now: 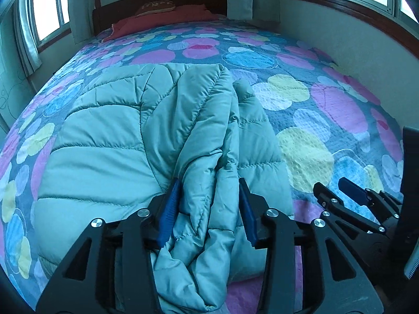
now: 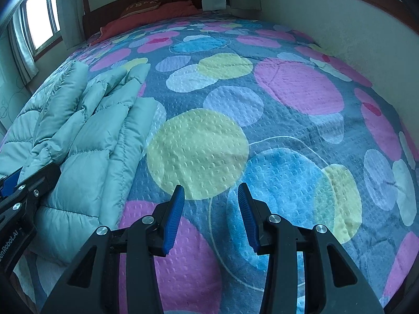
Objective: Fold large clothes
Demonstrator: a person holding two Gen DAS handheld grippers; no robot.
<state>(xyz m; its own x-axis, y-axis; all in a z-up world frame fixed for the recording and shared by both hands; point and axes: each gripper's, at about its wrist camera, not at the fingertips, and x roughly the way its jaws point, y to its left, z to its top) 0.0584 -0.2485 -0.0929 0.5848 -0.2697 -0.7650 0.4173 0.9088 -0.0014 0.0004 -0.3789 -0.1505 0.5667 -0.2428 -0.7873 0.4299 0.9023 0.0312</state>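
Lower centre, left claw (image 1: 209, 209) stands part-open astride a bunched sleeve of the teal puffer jacket (image 1: 136, 136), pads apparently off it; right claw (image 2: 210, 209) empty, part-open above the bedspread (image 2: 288, 120); jacket lies half-folded mid-bed, pillow (image 1: 157, 6) beyond.

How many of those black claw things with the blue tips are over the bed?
2. The left claw sits over the bunched teal puffer jacket, a fold between its blue tips. The right claw hangs beside it over the bare spotted bedspread, holding nothing.
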